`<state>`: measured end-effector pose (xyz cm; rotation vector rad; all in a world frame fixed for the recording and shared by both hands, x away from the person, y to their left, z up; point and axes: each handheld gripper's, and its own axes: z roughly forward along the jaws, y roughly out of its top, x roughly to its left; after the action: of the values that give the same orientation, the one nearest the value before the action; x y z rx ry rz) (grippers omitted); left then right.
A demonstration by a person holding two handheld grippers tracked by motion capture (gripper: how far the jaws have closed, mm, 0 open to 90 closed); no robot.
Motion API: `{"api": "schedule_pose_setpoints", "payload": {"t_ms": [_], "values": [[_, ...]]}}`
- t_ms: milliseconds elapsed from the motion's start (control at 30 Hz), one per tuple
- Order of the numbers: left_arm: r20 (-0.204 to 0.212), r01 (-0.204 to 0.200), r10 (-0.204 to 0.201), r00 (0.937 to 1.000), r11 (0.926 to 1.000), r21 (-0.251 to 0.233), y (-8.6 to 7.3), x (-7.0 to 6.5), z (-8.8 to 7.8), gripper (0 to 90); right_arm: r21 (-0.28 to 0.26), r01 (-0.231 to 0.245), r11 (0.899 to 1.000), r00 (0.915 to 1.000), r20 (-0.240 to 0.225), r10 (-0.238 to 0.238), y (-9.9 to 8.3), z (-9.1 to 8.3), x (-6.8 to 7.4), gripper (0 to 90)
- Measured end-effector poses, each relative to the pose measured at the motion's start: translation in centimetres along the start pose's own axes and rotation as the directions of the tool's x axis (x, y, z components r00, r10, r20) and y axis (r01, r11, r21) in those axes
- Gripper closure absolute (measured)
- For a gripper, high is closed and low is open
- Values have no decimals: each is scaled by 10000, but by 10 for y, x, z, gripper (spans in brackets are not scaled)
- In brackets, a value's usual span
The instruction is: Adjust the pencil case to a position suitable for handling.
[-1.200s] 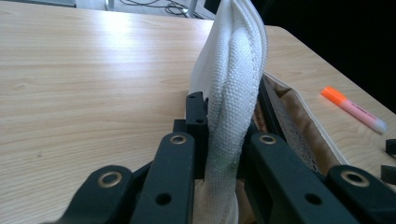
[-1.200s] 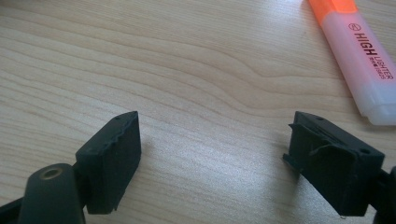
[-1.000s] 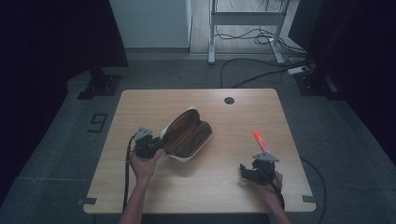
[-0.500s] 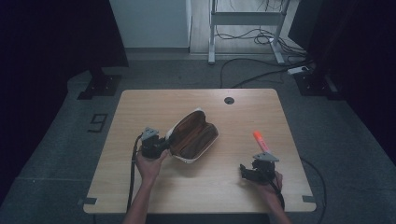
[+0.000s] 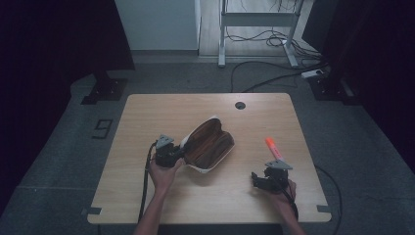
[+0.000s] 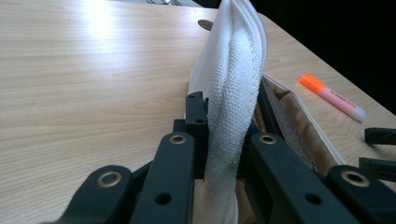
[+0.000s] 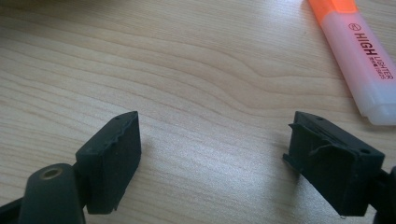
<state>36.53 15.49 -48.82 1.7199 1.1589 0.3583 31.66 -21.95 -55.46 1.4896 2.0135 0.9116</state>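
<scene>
Mid-frame, the left gripper (image 5: pixel 182 152) clamps the white woven fabric pouch with brown lining (image 5: pixel 209 144). Lower right, the right gripper (image 5: pixel 256 179) rests with jaws apart below the orange highlighter pen (image 5: pixel 273 148).

Light wood worktop (image 5: pixel 147 117), round cable hole (image 5: pixel 240 105) near far edge. Open white pouch (image 5: pixel 208 146) with brown lining lies mid-worktop; orange highlighter (image 5: pixel 273 149) flat, to its right, well apart.
</scene>
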Motion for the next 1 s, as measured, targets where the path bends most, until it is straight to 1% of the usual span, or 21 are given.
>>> {"api": "schedule_pose_setpoints", "payload": {"t_ms": [100, 133, 200, 300, 333, 533, 633, 733, 800, 900, 967, 1000], "values": [[26, 30, -30, 10000, 10000, 2, -2, 1, 1, 832, 1, 2, 10000, 10000, 0, -2, 0, 0, 0, 163], [114, 143, -143, 9998, 9999, -6, -4, 2, 1, 828, 2, -1, 10000, 10000, 0, 1, 0, 0, 0, 163], [137, 177, -177, 9997, 9998, 6, -5, 3, 1, 823, 2, -1, 10000, 10000, 0, 1, 0, 0, 0, 163], [214, 314, -316, 9993, 9995, 90, -9, 7, 3, 818, 2, 0, 10000, 10000, 1, 0, 0, 0, 0, 163], [245, 358, -362, 9990, 9992, 193, -12, 10, 3, 812, 1, -2, 10000, 10000, 0, 2, 0, 0, 0, 163], [240, 393, -398, 9989, 9990, 232, -14, 12, 4, 775, 3, -2, 10000, 10000, 0, 2, 0, 0, 0, 163], [196, 319, -326, 9993, 9989, 335, -16, 12, 5, 740, 4, 0, 10000, 10000, 1, 0, 0, 0, 0, 163], [264, 340, -352, 9990, 9984, 460, -19, 13, 6, 735, 4, 1, 10000, 10000, 1, -1, 0, 0, 0, 163], [236, 317, -329, 9992, 9982, 506, -19, 13, 7, 727, 3, 1, 10000, 10000, 1, -1, 0, 0, 0, 163], [323, 403, -419, 9986, 9980, 487, -19, 14, 6, 684, 2, -1, 10000, 10000, 1, 1, 0, 0, 0, 163], [372, 354, -371, 9986, 9983, 456, -19, 14, 6, 657, 2, -1, 10000, 10000, 1, 1, 0, 0, 0, 163], [402, 335, -354, 9986, 9983, 467, -19, 13, 6, 590, 4, -1, 10000, 10000, 0, 1, 0, 0, 0, 163]]}}
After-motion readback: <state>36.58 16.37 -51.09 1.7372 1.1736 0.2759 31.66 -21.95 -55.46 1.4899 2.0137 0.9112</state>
